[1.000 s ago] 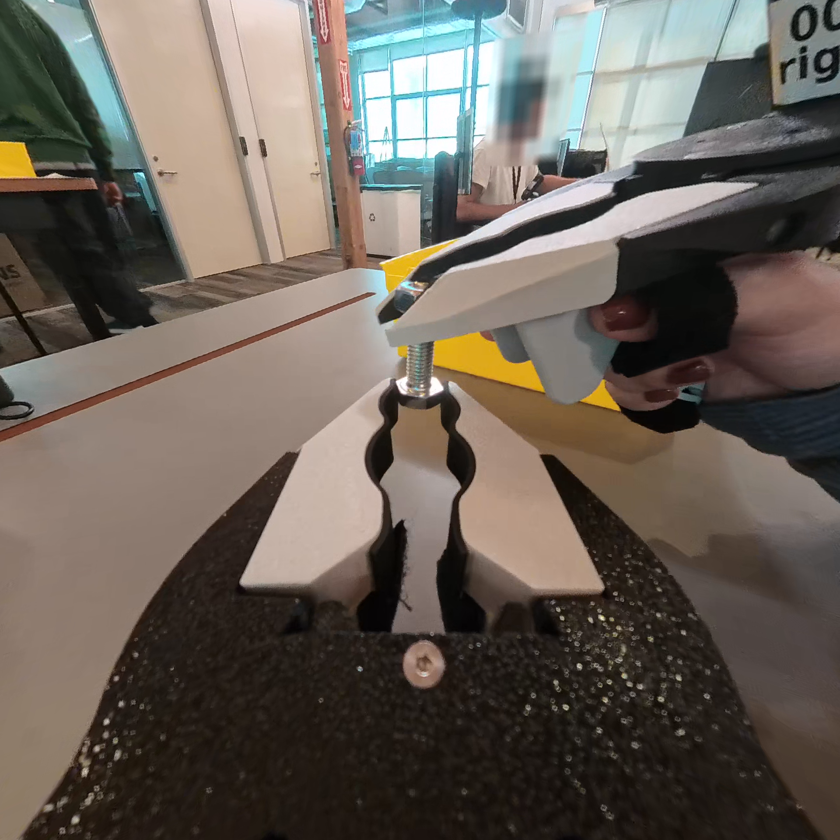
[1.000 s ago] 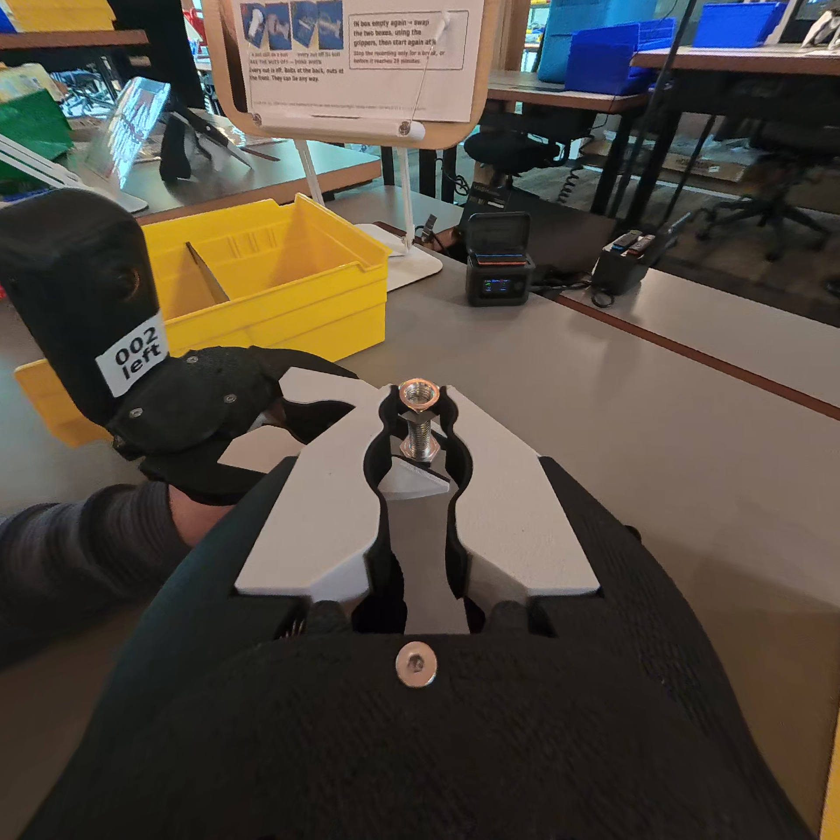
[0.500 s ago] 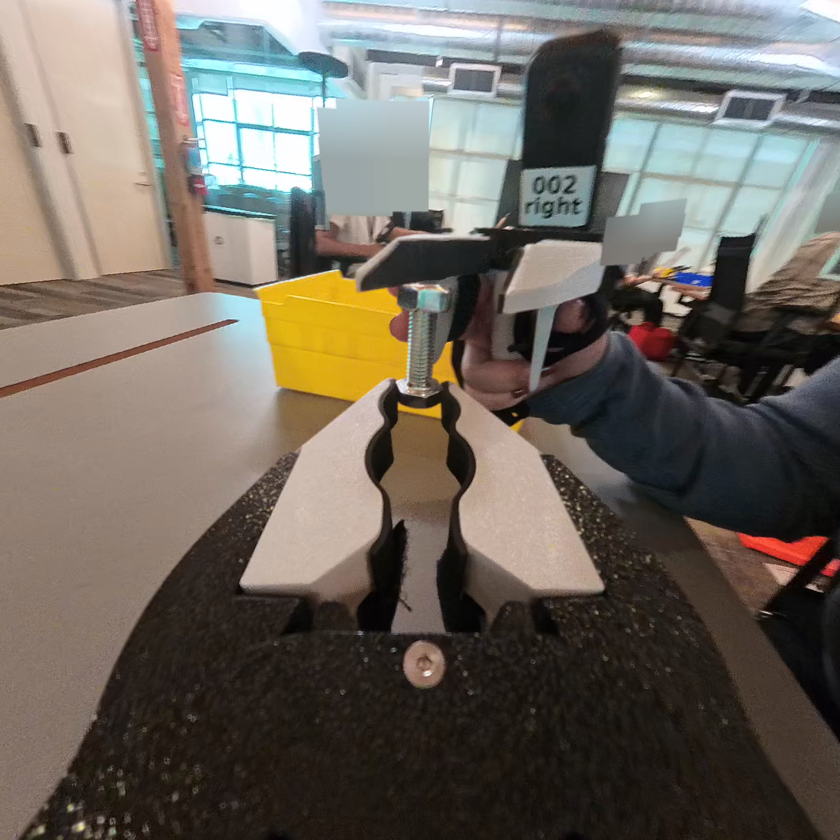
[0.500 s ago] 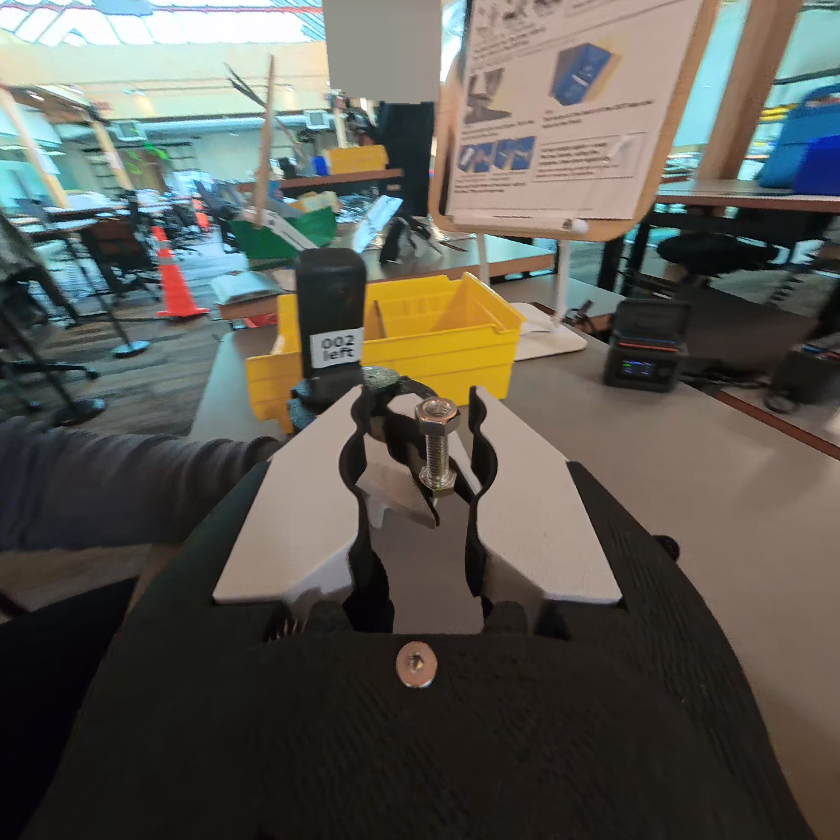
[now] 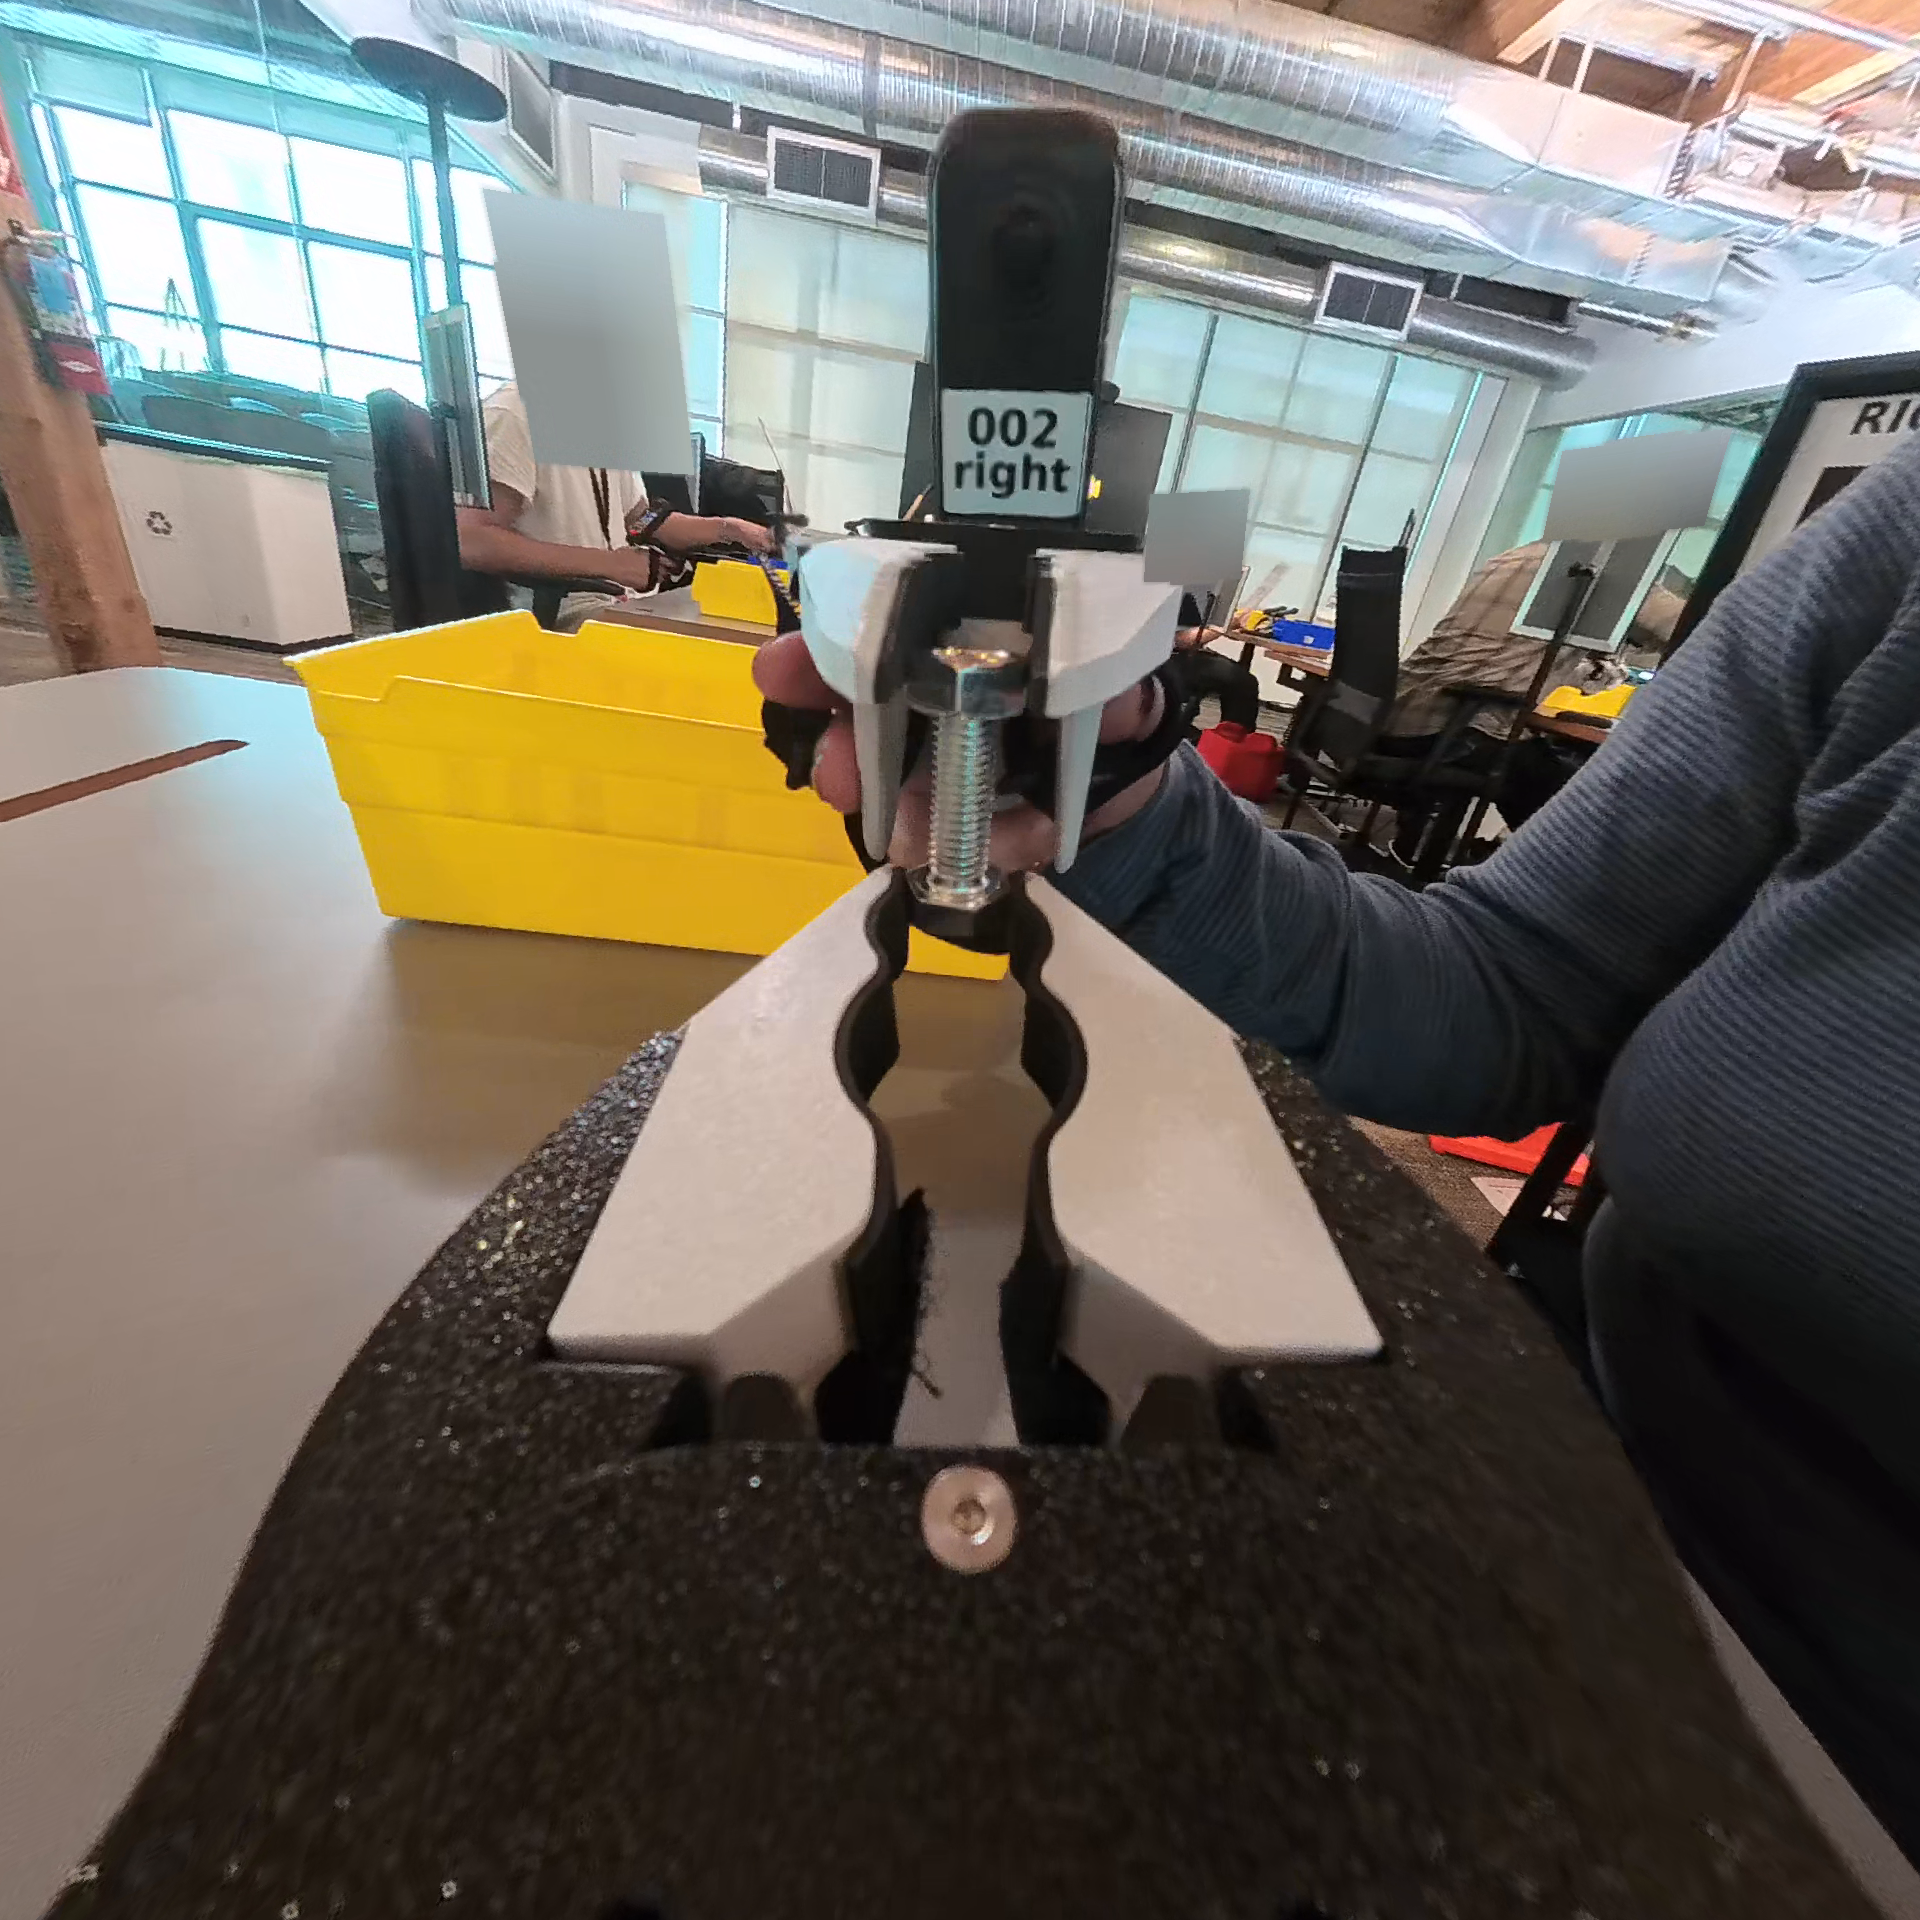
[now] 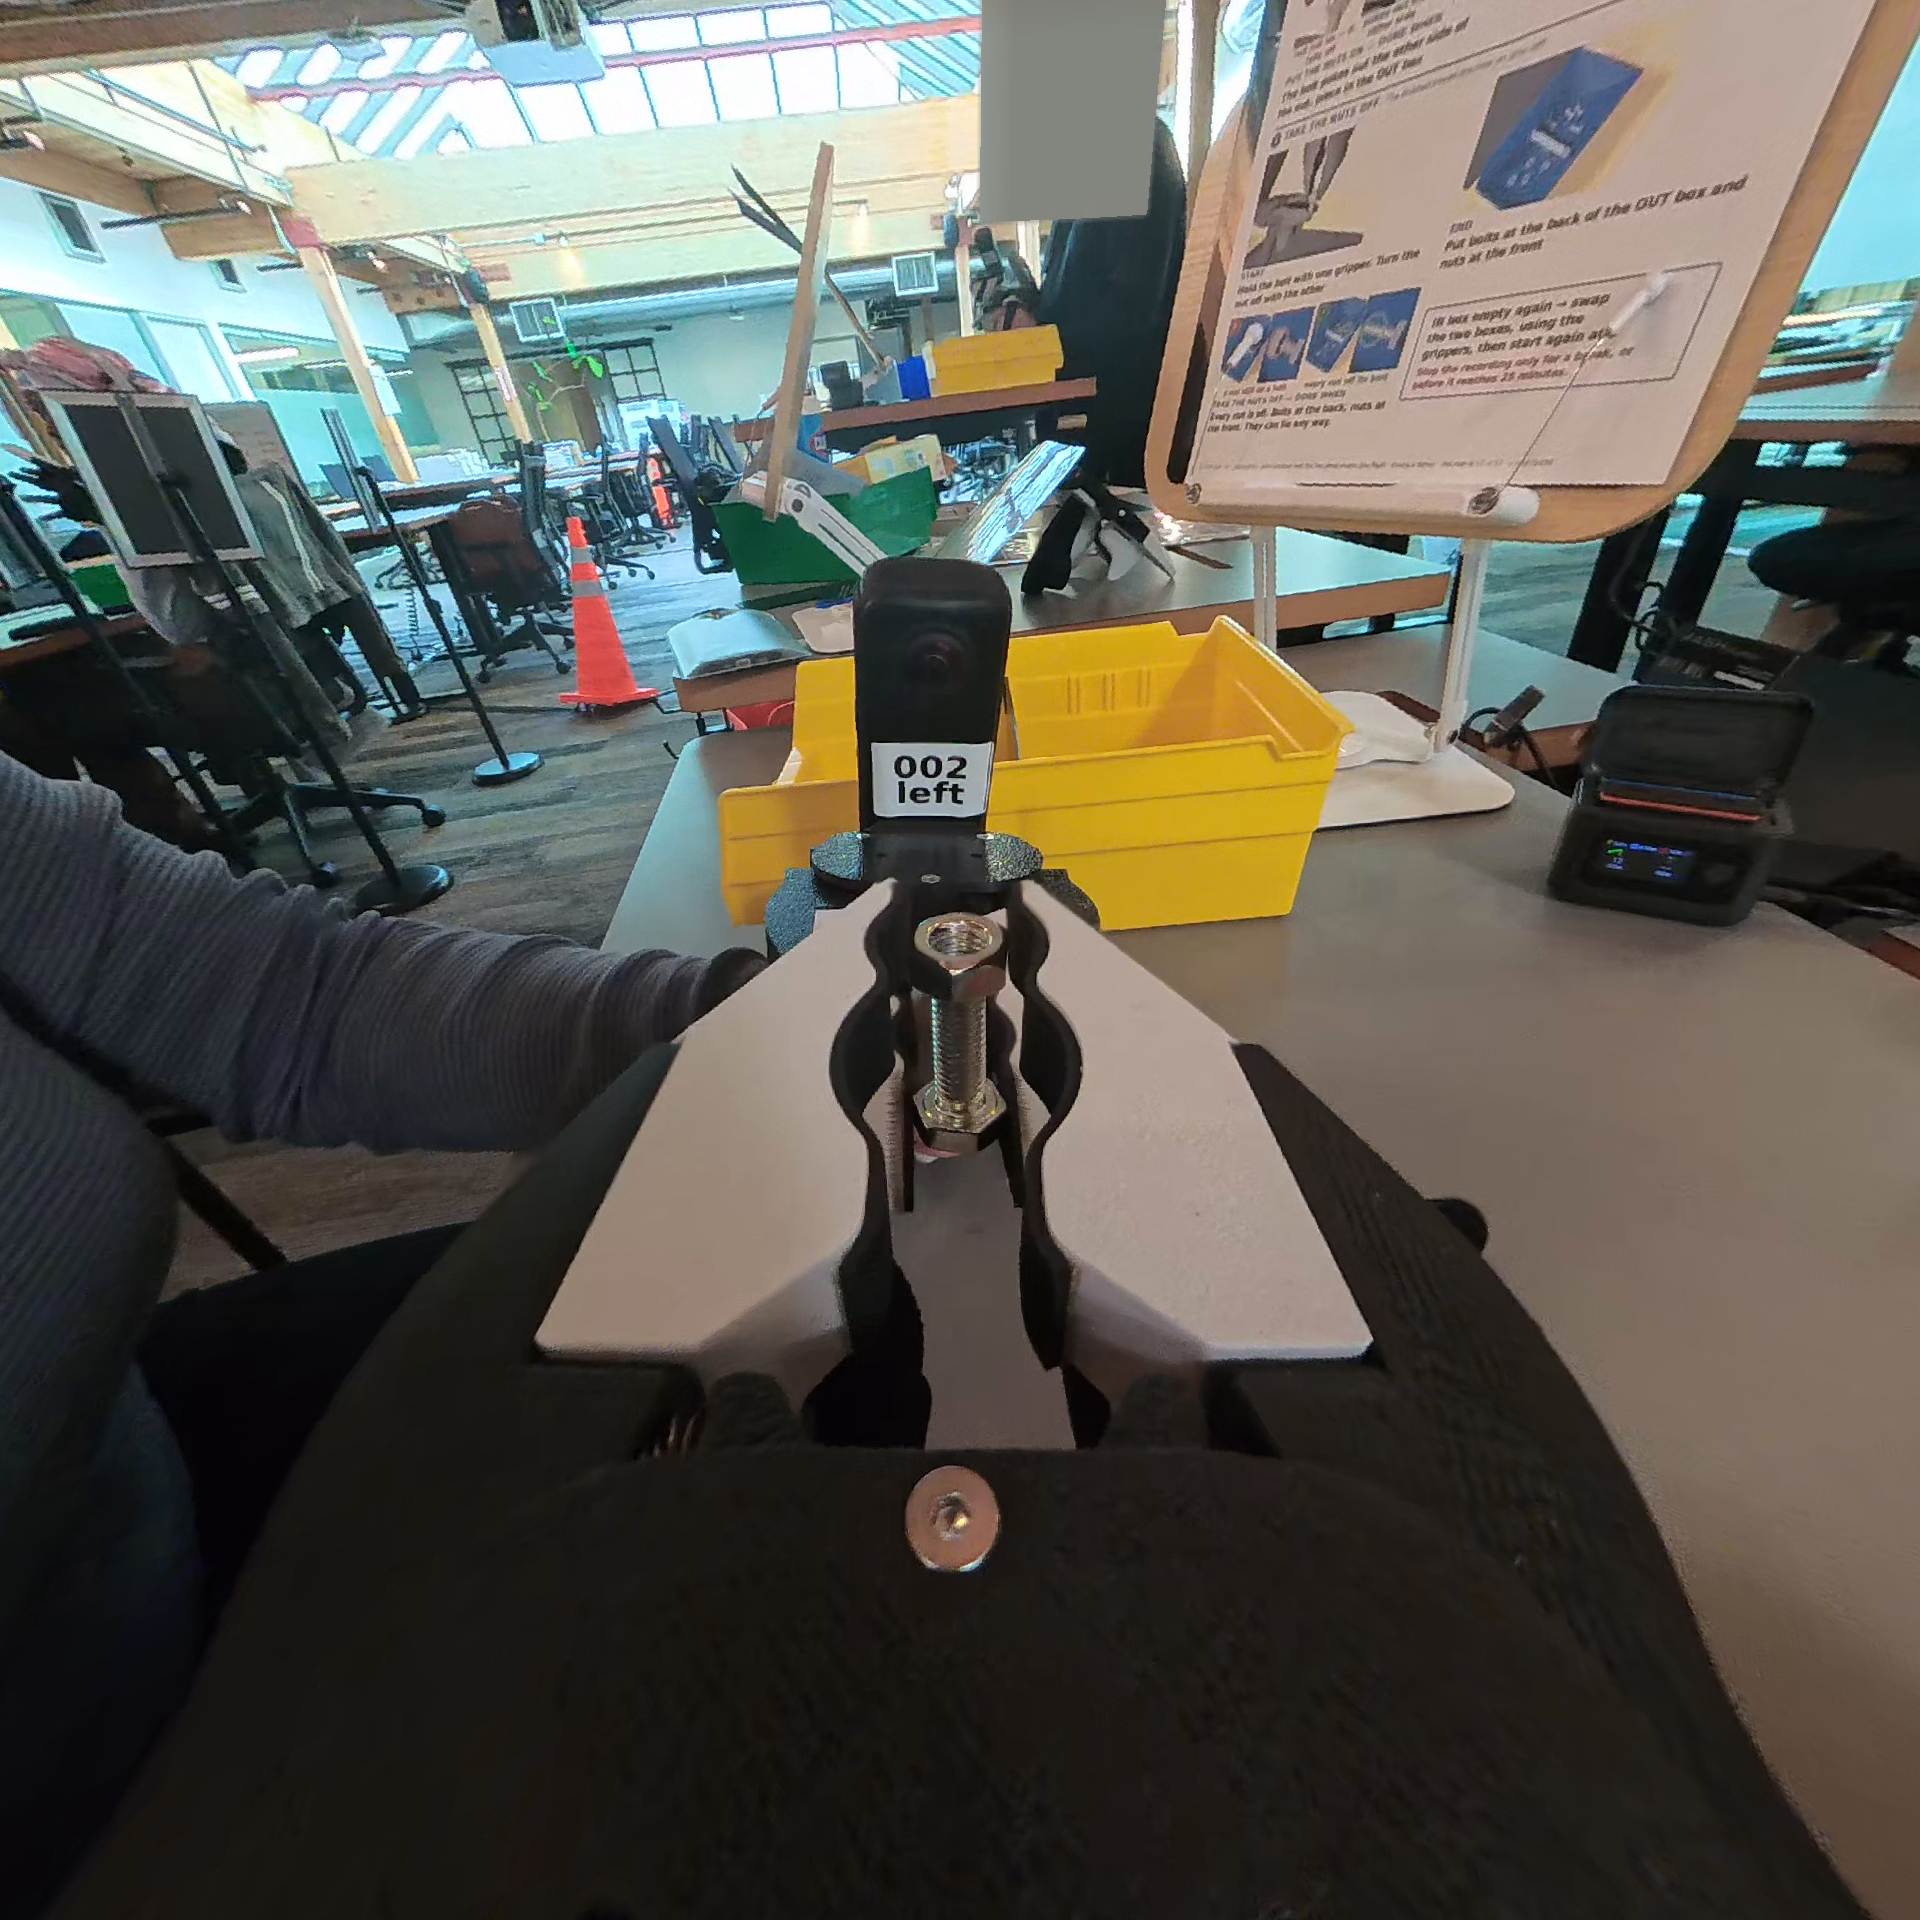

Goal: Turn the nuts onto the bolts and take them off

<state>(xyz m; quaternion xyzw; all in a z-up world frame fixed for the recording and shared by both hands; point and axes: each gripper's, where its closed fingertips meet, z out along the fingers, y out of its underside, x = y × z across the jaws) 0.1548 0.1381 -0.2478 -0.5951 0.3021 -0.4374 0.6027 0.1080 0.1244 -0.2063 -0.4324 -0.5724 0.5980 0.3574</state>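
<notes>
A silver bolt (image 5: pixel 961 790) stands upright between my two grippers, above the grey table (image 5: pixel 208 1039). My left gripper (image 5: pixel 956 904) is shut on the hex nut (image 5: pixel 954 888) at the bolt's lower end. My right gripper (image 5: pixel 971 675) faces the left wrist view head-on and is shut on the bolt's hex head. In the right wrist view, my right gripper (image 6: pixel 961 935) holds that head (image 6: pixel 961 951). The threaded shaft (image 6: pixel 956 1039) runs down to the nut (image 6: pixel 956 1112). The left gripper's body (image 6: pixel 925 862) sits just behind.
A yellow bin (image 5: pixel 582 790) stands on the table behind the grippers and also shows in the right wrist view (image 6: pixel 1143 810). An instruction board on a white stand (image 6: pixel 1455 260) and a small black device (image 6: pixel 1673 831) stand at the right. The person's blue sleeves (image 5: pixel 1558 935) reach in. Tip to tip, the grippers are about 6 cm apart. Between my right fingertips and the small black device (image 6: pixel 1673 831) there is roughly 35 cm.
Both grippers have swung around the bolt. The right one was at the side and now faces the left one head-on. Both have kept their hold on the bolt and the nut.
</notes>
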